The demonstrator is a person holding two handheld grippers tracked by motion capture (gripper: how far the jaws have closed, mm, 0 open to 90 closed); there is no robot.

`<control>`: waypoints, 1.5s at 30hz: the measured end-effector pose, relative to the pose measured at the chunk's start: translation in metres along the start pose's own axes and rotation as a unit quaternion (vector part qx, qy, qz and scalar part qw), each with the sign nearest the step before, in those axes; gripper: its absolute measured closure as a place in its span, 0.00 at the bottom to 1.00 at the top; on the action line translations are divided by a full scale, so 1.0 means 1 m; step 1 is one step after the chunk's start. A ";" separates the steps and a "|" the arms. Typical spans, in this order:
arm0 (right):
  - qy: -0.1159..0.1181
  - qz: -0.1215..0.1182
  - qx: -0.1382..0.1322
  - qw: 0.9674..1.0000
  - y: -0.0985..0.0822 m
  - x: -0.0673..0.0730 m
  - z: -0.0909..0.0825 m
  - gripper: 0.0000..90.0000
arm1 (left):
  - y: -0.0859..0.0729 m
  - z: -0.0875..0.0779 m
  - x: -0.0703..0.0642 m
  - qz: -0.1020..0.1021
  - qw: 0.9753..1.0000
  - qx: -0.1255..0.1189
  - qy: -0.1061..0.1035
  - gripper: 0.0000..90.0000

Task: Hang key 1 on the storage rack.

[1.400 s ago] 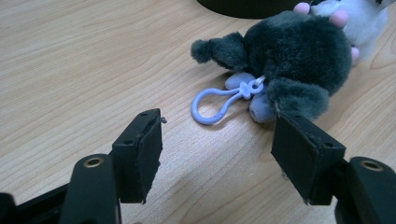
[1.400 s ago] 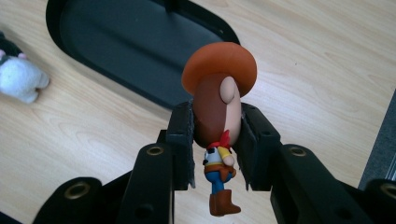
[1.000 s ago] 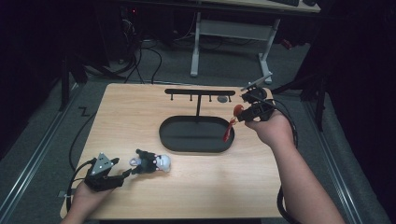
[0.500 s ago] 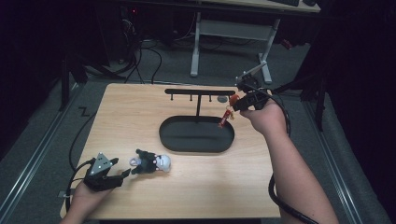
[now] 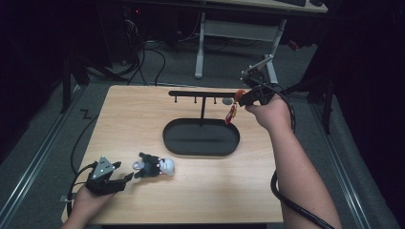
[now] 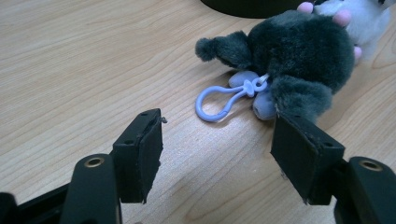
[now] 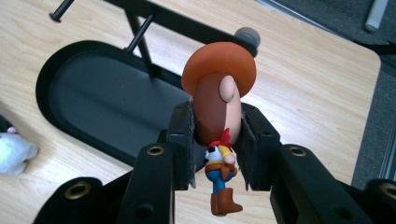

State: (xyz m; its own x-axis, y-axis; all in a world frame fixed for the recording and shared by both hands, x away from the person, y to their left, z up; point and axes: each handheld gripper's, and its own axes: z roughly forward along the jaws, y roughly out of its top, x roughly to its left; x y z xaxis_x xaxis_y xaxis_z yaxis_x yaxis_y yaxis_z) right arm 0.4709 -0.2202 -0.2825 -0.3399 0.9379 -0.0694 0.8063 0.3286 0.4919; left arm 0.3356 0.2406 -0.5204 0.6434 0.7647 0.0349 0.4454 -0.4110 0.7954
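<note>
While the high view looked down on the wooden table (image 5: 200,191), the right gripper (image 5: 242,98) hung above the far right part of it, beside the right end of the black hook rack (image 5: 203,94), with the cowboy figurine (image 5: 232,112) dangling from its jaws over the right rim of the rack's black oval base (image 5: 200,138). Near the front left corner, the left gripper (image 5: 125,177) lay low over the tabletop, pointing at a dark plush toy (image 5: 154,165) just beside it.

From the left gripper view, the jaws stood spread with nothing between them, and the plush toy (image 6: 299,56) lay on the wood just beyond the pads, its pale blue clip loop (image 6: 219,100) turned toward them.

From the right gripper view, the jaws pinched the figurine's head (image 7: 218,109) from both sides below its orange hat (image 7: 219,60), the small body and boots (image 7: 224,203) hanging beneath, while the oval base (image 7: 93,93) lay behind at the left.
</note>
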 end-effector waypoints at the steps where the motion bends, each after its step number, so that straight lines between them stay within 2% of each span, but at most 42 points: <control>1: -0.001 0.001 -0.002 1.000 0.000 -0.002 0.000 0.77 | 0.000 0.000 0.000 0.001 1.000 0.000 0.000 0.38; 7: -0.007 0.017 -0.001 1.000 -0.001 -0.012 0.007 0.77 | 0.000 0.000 0.000 0.001 1.000 0.002 0.000 0.38; 16: -0.007 0.025 0.006 1.000 -0.009 -0.018 0.024 0.76 | 0.000 0.002 -0.001 0.002 1.000 0.004 -0.001 0.38; 18: -0.013 0.025 0.008 1.000 -0.011 -0.018 0.028 0.76 | 0.000 0.002 -0.001 0.002 1.000 0.005 -0.001 0.38; 31: 0.002 0.045 0.018 0.999 -0.029 -0.020 0.068 0.75 | -0.001 0.002 -0.001 0.000 1.000 0.006 -0.002 0.38; 34: -0.006 0.044 0.008 0.999 -0.032 -0.019 0.074 0.71 | 0.000 0.002 -0.001 0.000 1.000 0.006 -0.002 0.38; 38: -0.006 0.050 0.007 0.999 -0.034 -0.019 0.079 0.63 | 0.000 0.002 -0.001 0.003 1.000 0.010 -0.002 0.38; 45: -0.002 0.043 0.006 0.999 -0.043 -0.014 0.079 0.60 | 0.000 0.003 -0.002 0.004 1.000 0.008 -0.001 0.38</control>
State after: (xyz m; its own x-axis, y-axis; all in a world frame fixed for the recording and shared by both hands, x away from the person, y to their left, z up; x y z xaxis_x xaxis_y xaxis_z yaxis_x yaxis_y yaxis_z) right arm 0.4794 -0.2389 -0.3706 -0.2668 0.9633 -0.0313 0.8379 0.2479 0.4863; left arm 0.3364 0.2376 -0.5219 0.6486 0.7600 0.0398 0.4503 -0.4255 0.7850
